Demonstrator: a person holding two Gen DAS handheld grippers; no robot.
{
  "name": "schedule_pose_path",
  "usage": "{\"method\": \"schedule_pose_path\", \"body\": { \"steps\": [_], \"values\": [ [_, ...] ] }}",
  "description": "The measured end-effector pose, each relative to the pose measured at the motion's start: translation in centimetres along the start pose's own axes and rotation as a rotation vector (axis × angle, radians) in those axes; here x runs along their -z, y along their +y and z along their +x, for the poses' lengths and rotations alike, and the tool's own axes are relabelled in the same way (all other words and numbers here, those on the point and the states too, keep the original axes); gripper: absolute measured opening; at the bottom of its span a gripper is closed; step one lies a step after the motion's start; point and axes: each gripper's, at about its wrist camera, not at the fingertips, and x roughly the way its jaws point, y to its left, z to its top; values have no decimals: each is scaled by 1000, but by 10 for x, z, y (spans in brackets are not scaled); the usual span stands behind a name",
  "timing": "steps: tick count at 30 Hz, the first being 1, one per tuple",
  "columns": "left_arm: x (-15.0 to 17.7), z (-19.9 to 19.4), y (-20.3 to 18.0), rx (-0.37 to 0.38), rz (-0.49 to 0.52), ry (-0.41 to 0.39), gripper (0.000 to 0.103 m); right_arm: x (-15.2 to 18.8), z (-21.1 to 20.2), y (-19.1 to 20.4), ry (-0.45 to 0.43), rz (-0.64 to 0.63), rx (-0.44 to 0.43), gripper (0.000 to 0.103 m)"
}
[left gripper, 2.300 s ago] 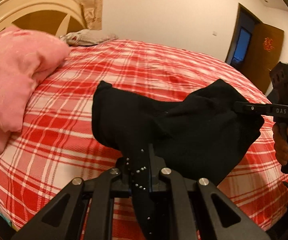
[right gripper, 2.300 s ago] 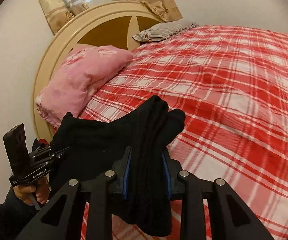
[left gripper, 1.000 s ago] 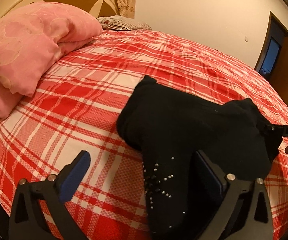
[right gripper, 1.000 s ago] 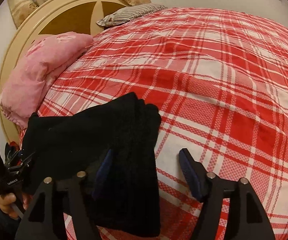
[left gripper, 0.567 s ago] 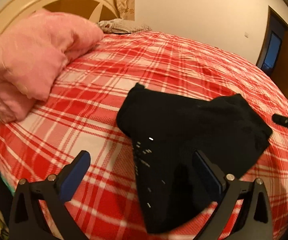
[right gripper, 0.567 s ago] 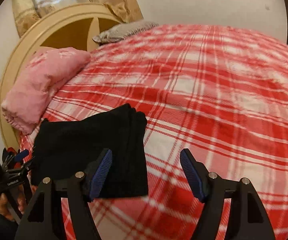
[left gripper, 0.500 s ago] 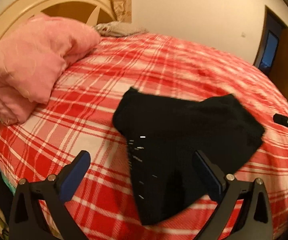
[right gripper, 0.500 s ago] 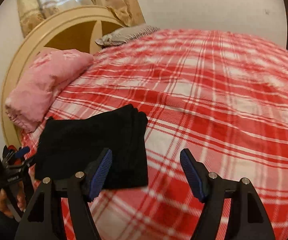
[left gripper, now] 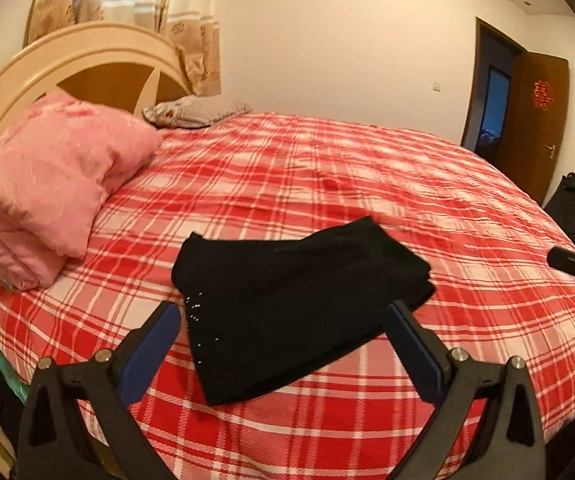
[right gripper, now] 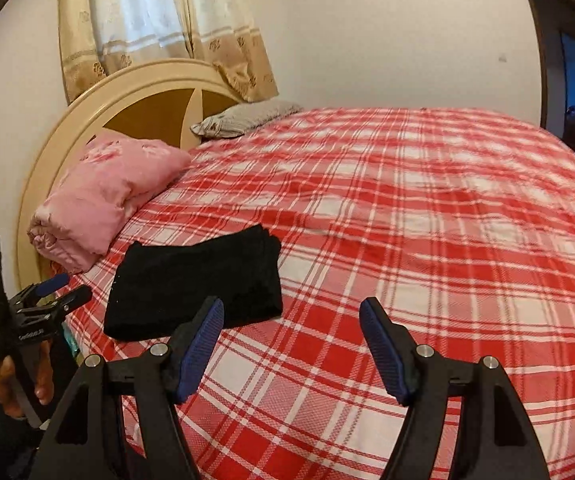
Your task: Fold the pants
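The black pants [left gripper: 287, 304] lie folded in a flat bundle on the red plaid bed [left gripper: 327, 184], near its front edge; small studs dot their left side. My left gripper [left gripper: 283, 320] hovers open just in front of them, its blue-padded fingers [left gripper: 155, 340] apart and holding nothing. From the right wrist view the pants [right gripper: 195, 284] lie left of centre, and my right gripper [right gripper: 291, 312] stands open above the bedspread [right gripper: 427, 220], to the right of the bundle. The left gripper [right gripper: 65, 290] shows at the far left, held in a hand [right gripper: 3, 380].
A folded pink quilt [left gripper: 43, 188] rests by the round cream headboard [left gripper: 87, 64], with a grey pillow [left gripper: 191, 114] behind it. A wooden door [left gripper: 539, 124] stands open at the right, with a dark bag [left gripper: 573, 208] on the floor beside it. Curtains [right gripper: 159, 24] hang behind the headboard.
Both grippers let go of the black pants, opened, and pulled back and up. The pants now lie flat on the bed instead of hanging between the grippers.
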Motion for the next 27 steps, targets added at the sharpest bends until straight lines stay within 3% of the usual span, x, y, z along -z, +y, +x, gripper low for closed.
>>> {"method": "schedule_pose_path", "body": {
  "steps": [4, 27],
  "values": [
    [-1, -9, -6, -3, 20, -29, 103, -1, -9, 7, -30, -17, -5, 72],
    [3, -7, -3, -12, 7, -13, 103, 3, -8, 18, -34, -41, -13, 72]
  ]
}}
